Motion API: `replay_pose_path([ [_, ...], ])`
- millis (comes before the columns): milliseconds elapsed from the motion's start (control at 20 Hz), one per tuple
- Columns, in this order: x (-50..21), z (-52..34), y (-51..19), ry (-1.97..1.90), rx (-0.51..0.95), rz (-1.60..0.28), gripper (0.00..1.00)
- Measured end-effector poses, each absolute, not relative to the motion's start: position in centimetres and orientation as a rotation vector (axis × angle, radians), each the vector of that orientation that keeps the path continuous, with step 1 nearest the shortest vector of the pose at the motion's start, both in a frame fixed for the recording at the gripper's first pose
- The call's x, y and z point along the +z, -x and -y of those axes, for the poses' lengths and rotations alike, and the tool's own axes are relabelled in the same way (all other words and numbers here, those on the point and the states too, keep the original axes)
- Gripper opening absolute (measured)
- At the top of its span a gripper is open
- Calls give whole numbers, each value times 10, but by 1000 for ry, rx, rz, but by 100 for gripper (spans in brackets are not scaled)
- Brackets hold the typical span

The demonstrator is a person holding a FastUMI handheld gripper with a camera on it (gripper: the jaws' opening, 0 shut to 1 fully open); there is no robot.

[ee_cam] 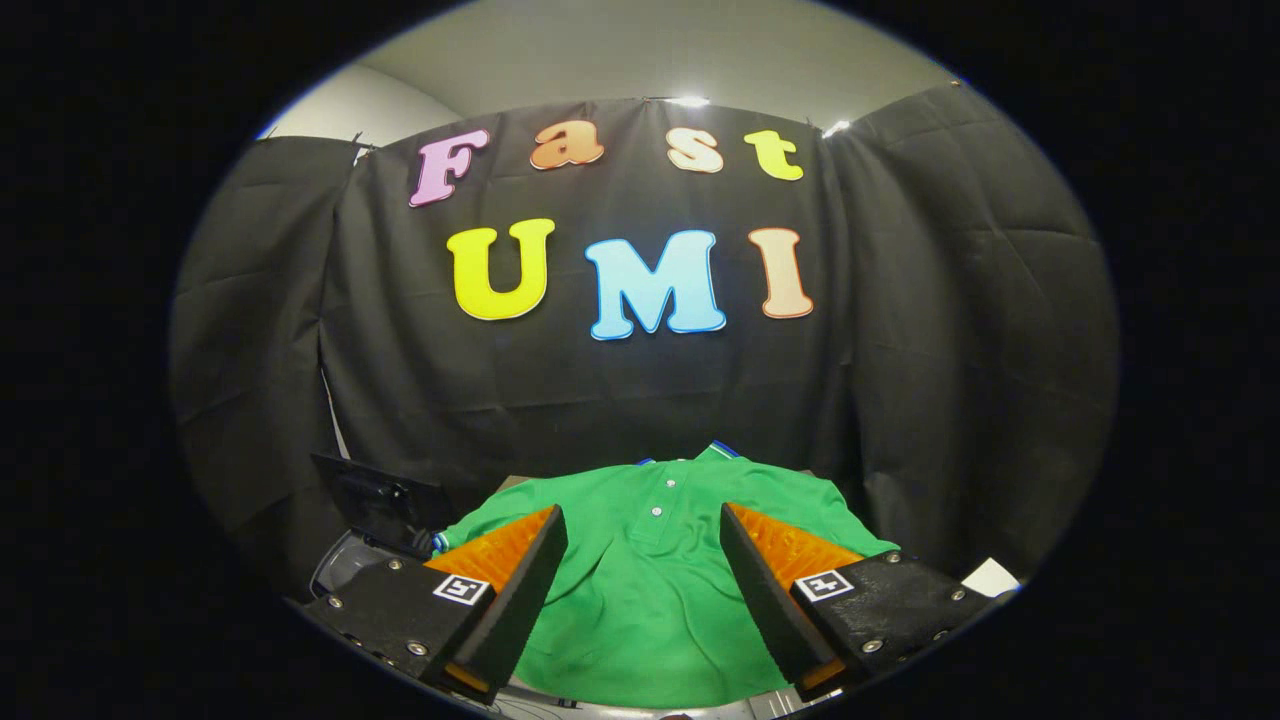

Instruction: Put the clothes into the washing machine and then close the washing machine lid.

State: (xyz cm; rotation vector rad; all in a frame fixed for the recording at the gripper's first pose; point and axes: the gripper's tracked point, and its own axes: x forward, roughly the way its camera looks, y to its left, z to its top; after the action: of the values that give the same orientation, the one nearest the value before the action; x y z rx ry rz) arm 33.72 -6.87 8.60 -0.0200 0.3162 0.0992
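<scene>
Here, low in the frame, the gripper (643,530) has its fingers (520,590) spread wide apart, gripping nothing. A green polo shirt (650,580) lies flat between and beyond them, collar pointing away, its near hem cut off. At lower left, a dark open lid (375,495) stands partly hidden behind the left finger; what sits under it is hard to make out.

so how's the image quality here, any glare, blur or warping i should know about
Gripper view: strong fisheye bending, the cloth wall bows outward; two ceiling lights blow out white; the green shirt is evenly lit and sharp, buttons clear; the open gripper is sharp too, fingers apart above the shirt.
</scene>
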Motion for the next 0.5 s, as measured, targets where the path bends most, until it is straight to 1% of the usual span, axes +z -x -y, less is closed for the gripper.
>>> replay_pose_path([
  [150,80,66,-356,-17,129,-371,95],
  [400,70,80,-389,-51,110,-445,95],
  [500,58,79,-398,-73,113,-502,95],
])
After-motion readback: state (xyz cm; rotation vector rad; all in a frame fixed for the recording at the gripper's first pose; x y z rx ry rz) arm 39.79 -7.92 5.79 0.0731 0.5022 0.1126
